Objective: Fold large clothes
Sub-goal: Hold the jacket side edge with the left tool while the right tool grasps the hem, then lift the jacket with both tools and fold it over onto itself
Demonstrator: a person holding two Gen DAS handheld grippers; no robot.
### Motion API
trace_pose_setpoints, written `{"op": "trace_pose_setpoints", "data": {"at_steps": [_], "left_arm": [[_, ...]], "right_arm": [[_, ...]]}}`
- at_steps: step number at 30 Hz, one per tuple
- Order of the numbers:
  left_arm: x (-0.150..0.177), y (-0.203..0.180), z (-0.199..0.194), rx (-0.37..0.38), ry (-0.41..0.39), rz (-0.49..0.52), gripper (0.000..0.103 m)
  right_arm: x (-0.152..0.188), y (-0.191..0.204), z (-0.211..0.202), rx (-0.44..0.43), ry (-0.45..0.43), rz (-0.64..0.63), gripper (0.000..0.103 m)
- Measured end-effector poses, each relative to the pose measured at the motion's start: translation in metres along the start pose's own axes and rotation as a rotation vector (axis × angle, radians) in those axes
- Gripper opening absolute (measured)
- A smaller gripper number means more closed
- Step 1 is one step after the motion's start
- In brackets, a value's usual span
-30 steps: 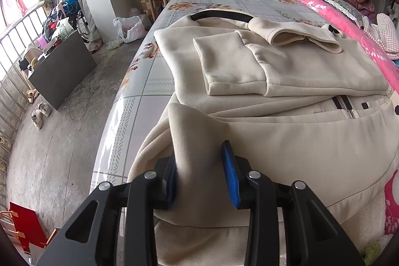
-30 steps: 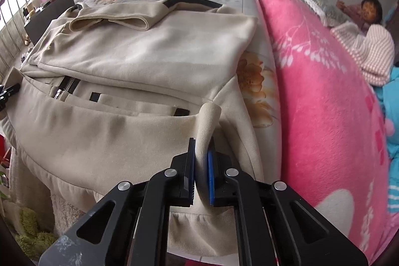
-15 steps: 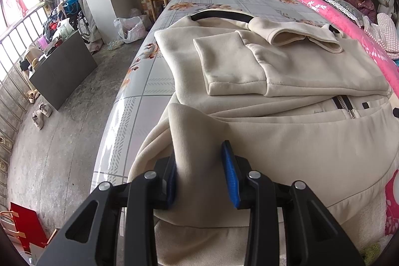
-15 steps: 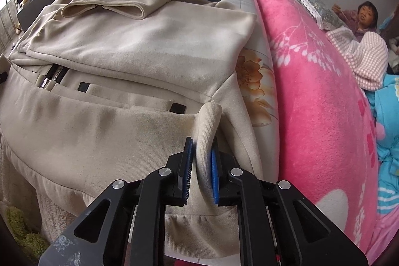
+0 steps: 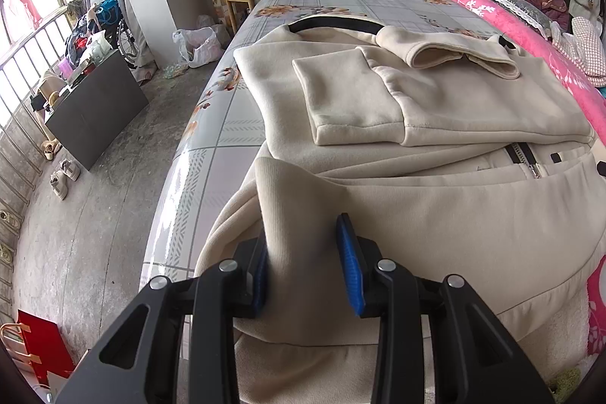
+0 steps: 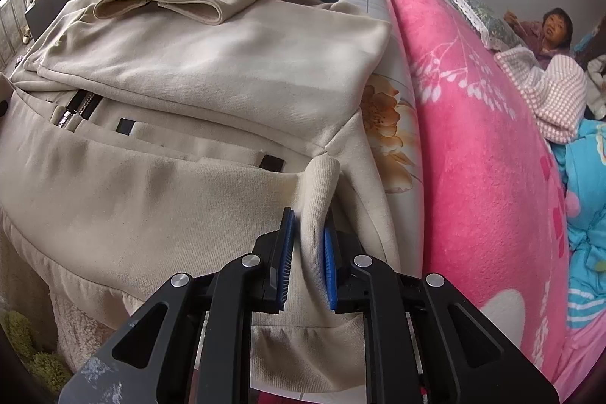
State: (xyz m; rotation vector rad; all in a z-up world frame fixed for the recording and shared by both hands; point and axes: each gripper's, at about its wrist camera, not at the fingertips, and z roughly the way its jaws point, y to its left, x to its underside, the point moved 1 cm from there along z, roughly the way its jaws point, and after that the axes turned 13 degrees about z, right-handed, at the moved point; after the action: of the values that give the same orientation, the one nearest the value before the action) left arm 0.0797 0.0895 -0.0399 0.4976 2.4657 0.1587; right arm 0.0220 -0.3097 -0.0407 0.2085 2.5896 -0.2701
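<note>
The left tongs (image 5: 303, 264) stand apart with a thick fold of the cream jacket's (image 5: 435, 108) hem between the blue pads; the fold touches the left pad, and whether the right pad presses it I cannot tell. The right tongs (image 6: 306, 252) are closed on a narrow ribbed fold of the same hem. The jacket lies on the bed (image 5: 341, 2), its hem hanging over the near edge. Free mattress lies beyond the collar. Only the left view shows the floor (image 5: 94, 214); the right view shows the pink blanket (image 6: 473, 139) just beside the jacket.
</note>
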Motion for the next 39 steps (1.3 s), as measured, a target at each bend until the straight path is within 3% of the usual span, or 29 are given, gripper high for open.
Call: {"op": "trace_pose_setpoints", "data": {"at_steps": [6, 10, 11, 14, 16, 26, 33, 39], "left_arm": [[0.0, 0.0, 0.0, -0.002, -0.001, 0.0, 0.032], [0.001, 0.0, -0.001, -0.01, -0.014, 0.005, 0.032], [0.001, -0.001, -0.002, -0.014, -0.026, 0.01, 0.03], [0.003, -0.001, -0.006, -0.042, -0.054, 0.027, 0.014], [0.004, 0.0, -0.015, -0.053, -0.079, 0.022, 0.007], [-0.004, 0.002, -0.113, -0.165, -0.282, 0.05, 0.006], [-0.045, 0.025, -0.138, -0.157, -0.385, 0.03, 0.006], [-0.112, 0.056, -0.115, -0.135, -0.417, 0.033, 0.006]], "right_arm": [[0.0, 0.0, 0.0, 0.002, -0.001, -0.008, 0.015], [0.002, 0.005, -0.003, 0.018, -0.015, -0.035, 0.009], [0.002, 0.005, -0.003, 0.023, -0.023, -0.04, 0.008], [0.005, 0.006, -0.01, 0.034, -0.055, -0.044, 0.004], [0.007, 0.004, -0.023, 0.032, -0.095, -0.028, 0.003], [0.008, -0.011, -0.121, -0.005, -0.349, 0.045, 0.003], [-0.034, -0.02, -0.154, -0.028, -0.499, 0.059, 0.003], [-0.104, -0.024, -0.136, -0.049, -0.542, 0.044, 0.003]]}}
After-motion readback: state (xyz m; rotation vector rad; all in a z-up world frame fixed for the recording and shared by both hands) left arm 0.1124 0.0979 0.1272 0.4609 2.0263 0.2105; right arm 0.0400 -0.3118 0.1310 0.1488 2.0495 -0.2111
